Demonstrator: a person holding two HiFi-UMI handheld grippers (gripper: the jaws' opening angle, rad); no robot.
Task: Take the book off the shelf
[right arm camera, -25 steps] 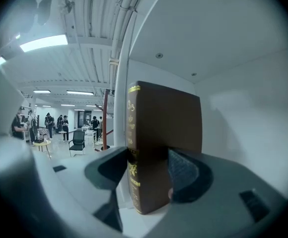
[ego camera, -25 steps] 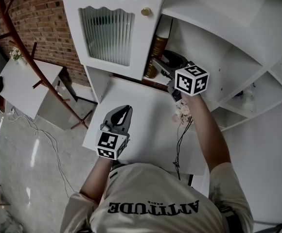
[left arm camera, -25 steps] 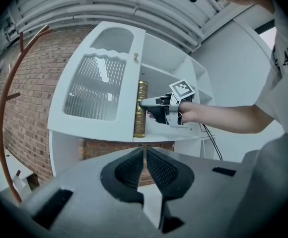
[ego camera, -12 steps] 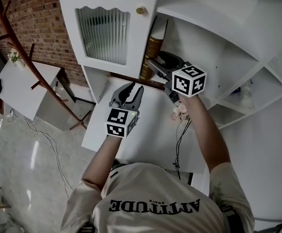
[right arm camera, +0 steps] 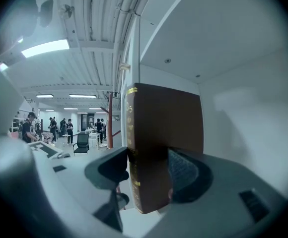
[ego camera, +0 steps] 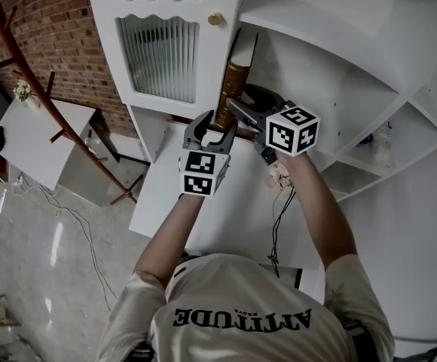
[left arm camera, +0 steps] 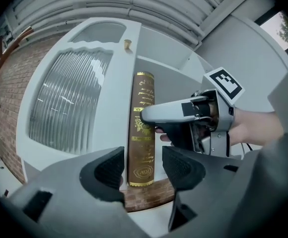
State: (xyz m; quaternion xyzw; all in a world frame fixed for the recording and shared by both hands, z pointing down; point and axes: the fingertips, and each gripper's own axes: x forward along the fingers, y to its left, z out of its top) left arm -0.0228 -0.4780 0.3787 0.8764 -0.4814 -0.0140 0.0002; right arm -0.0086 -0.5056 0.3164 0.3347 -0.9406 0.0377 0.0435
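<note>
A brown book with gold print (ego camera: 231,87) stands upright in the white shelf, right beside the cabinet door. My right gripper (ego camera: 239,111) reaches in from the right and is shut on the book (right arm camera: 165,133), which fills the space between its pads. My left gripper (ego camera: 210,127) hangs level in front of the book's spine (left arm camera: 141,128). Its jaws have just been opening and stand wide, with nothing between the pads (left arm camera: 109,168); the spine shows a little beyond them. In the left gripper view the right gripper (left arm camera: 156,118) has one long jaw lying across the spine.
A white door with ribbed glass (ego camera: 160,55) and a brass knob (ego camera: 215,19) borders the book on the left. Below lies a white tabletop (ego camera: 218,210) with a small flower sprig (ego camera: 281,173) and a black cable (ego camera: 279,221). Open shelf bays (ego camera: 369,119) lie to the right.
My left gripper has risen from over the table's near left up to the shelf front, and its jaws went from shut to wide open. The right gripper has kept its hold on the book.
</note>
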